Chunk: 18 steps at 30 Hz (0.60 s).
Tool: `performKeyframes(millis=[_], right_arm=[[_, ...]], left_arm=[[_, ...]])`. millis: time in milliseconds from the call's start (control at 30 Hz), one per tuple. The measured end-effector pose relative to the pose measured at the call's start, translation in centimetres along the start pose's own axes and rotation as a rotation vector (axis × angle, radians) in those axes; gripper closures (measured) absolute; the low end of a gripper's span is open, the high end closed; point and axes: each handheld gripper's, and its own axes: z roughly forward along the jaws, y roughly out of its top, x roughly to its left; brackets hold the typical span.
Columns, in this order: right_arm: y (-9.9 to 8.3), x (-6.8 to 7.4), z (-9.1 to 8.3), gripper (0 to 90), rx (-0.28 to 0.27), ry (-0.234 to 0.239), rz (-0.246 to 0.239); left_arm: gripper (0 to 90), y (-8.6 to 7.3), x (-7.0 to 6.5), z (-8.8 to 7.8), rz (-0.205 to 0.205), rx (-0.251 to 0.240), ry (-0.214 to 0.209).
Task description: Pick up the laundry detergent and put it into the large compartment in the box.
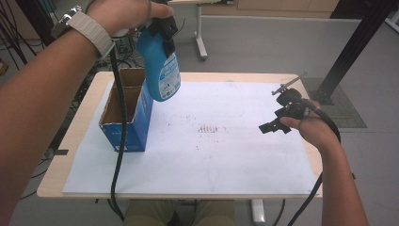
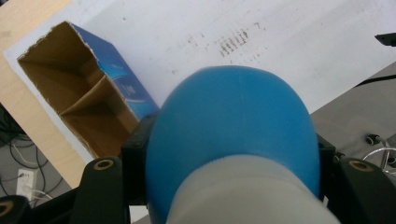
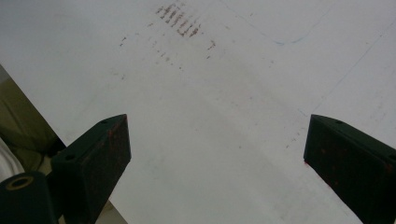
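A blue plastic bottle (image 1: 162, 70) with a printed label hangs in the air above the table's back left, held near its top by my left gripper (image 1: 164, 34), which is shut on it. In the left gripper view the bottle's rounded blue body (image 2: 229, 116) sits between the two black jaws. Just below and to the left stands an open blue cardboard box (image 1: 126, 115) with a brown divided inside (image 2: 70, 98). My right gripper (image 1: 276, 120) hovers over the right side of the white sheet, jaws wide open (image 3: 215, 154) with nothing between them.
A large white paper sheet (image 1: 211, 155) covers most of the wooden table (image 1: 56, 179), with faint brown marks (image 1: 211, 129) near its middle. Black cables trail from both grippers. A black frame post (image 1: 357, 42) rises at the back right.
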Motion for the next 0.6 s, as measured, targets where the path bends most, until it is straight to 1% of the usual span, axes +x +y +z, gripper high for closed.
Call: performKeyframes(millis=[33,67,133,300,400,600], right_arm=[[0.0,0.0,0.0,7.2,-0.002,0.000,0.001],[0.0,0.0,-0.1,7.2,-0.003,-0.001,-0.002],[0.1,0.1,0.0,7.2,-0.003,0.000,-0.003],[0.3,0.1,0.1,7.2,-0.008,0.004,-0.008],[0.4,0.1,0.3,7.2,-0.008,0.008,-0.011],[0.3,0.0,0.4,7.2,-0.006,0.010,-0.009]], left_arm=[[38.8,0.0,0.1,-0.1,-0.002,0.002,0.003],[38.8,-0.1,0.1,-0.1,-0.017,-0.004,0.002],[38.9,-0.2,0.4,-0.2,-0.023,0.002,0.009],[38.8,-0.3,1.0,-0.4,-0.059,0.013,0.013],[38.8,-0.5,1.6,-0.8,-0.090,0.017,0.008],[38.8,-0.8,2.8,-1.2,-0.127,0.026,0.017]])
